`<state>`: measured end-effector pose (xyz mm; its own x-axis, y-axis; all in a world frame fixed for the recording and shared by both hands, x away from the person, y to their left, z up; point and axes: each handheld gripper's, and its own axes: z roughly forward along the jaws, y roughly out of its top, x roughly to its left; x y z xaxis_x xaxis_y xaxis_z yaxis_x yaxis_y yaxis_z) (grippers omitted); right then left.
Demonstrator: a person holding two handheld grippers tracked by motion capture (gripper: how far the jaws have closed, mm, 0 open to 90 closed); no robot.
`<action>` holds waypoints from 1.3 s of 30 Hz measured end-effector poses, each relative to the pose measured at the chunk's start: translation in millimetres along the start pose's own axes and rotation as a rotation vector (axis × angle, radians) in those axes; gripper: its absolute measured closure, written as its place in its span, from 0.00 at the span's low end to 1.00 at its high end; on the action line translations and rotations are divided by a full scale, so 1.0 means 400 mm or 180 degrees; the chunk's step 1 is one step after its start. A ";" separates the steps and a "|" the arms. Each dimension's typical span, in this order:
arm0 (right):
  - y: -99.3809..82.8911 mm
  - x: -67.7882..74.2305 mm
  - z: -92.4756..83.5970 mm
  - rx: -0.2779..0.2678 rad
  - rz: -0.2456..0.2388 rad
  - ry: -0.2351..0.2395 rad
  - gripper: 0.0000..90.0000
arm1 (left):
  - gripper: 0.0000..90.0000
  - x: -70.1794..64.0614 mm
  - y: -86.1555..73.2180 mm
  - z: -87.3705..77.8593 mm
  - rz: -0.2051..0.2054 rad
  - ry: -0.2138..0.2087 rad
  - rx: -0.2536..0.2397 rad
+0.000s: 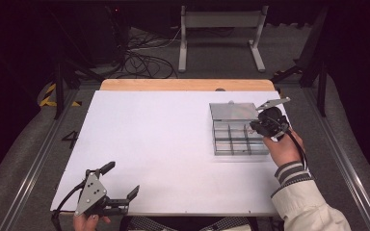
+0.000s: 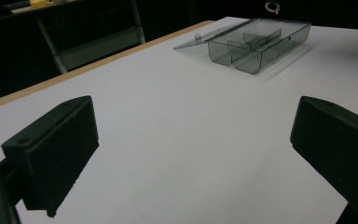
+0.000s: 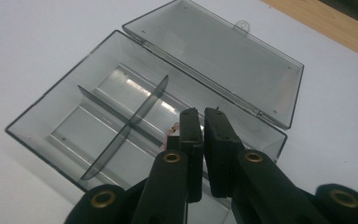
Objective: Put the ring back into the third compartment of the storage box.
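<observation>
A clear smoky plastic box [image 1: 236, 144] with divider walls sits at the right of the white table, its lid [image 1: 233, 111] folded flat behind it. My right gripper [image 1: 252, 128] hovers over the box's right-hand compartments [image 3: 98, 116], jaws pressed nearly together. A small pink and gold piece [image 3: 172, 133] peeks out beside its left jaw; in the left gripper view it looks like a little beaded ring [image 2: 272, 7] hanging beyond the box [image 2: 256, 44]. My left gripper [image 1: 123, 178] rests low at the table's front left, jaws wide apart [image 2: 196, 112] with nothing between them.
The white board [image 1: 164, 144] lies on a wooden tabletop whose edge [image 1: 188, 84] shows at the back. A metal stand [image 1: 220, 33] and cables lie on the floor beyond. The open lid [image 3: 214, 51] lies just behind the compartments.
</observation>
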<state>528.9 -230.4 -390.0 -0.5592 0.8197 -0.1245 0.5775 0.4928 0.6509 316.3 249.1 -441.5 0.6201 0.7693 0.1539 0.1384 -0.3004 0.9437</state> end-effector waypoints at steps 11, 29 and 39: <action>-0.016 -0.040 0.038 0.0145 0.0143 -0.0141 0.96 | 0.01 0.001 0.000 0.000 0.0015 0.0000 0.0009; -0.027 -0.062 0.090 0.0291 0.0175 -0.0260 0.96 | 0.01 -0.001 -0.001 0.002 -0.0016 -0.0012 0.0015; -0.026 -0.066 0.117 0.0377 0.0174 -0.0279 0.96 | 0.01 -0.001 -0.001 0.001 -0.0030 -0.0006 0.0014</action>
<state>565.5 -243.4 -428.8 -0.4739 0.8660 -0.1596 0.6747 0.4736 0.5662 316.4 248.5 -442.2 0.6203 0.7710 0.1444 0.1477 -0.2956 0.9438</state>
